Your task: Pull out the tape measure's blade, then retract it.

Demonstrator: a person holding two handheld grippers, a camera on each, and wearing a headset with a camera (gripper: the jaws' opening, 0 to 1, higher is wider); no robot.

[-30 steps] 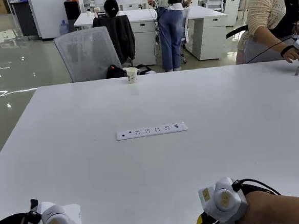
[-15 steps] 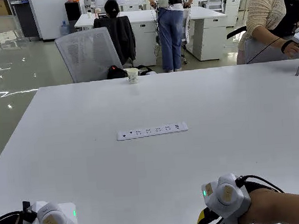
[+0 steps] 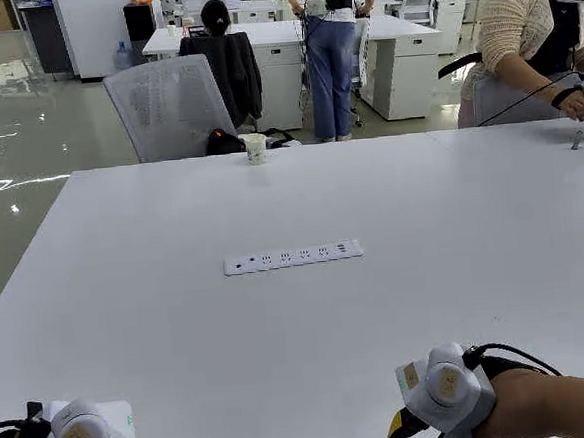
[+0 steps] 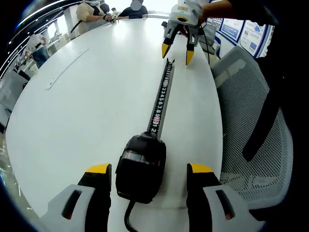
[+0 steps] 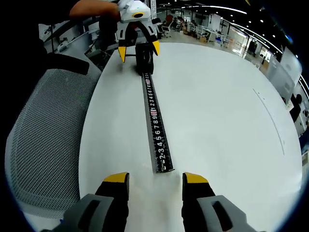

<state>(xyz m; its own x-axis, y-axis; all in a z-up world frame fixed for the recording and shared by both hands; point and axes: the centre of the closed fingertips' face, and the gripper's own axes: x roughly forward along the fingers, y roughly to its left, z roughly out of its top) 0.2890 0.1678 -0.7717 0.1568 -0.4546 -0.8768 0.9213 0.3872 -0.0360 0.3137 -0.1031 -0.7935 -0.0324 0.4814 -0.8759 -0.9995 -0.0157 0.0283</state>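
A: The table [image 3: 179,327]?
B: Smooth, white, matt.
A: And the tape measure case [image 4: 141,166]?
B: Black plastic, slightly glossy; its blade [image 5: 155,121] dark, matt.
A: At three o'clock?
B: The chair [image 4: 231,82], grey mesh cloth.

Noted on the left gripper [image 4: 149,169] and right gripper [image 5: 155,178]: pale grey jaws with black inner faces and yellow tips. Behind the jaws are rounded white housings [image 3: 439,389], each bearing a tan square sticker [image 3: 447,385]. A black cable [image 3: 502,353] loops behind the right housing.
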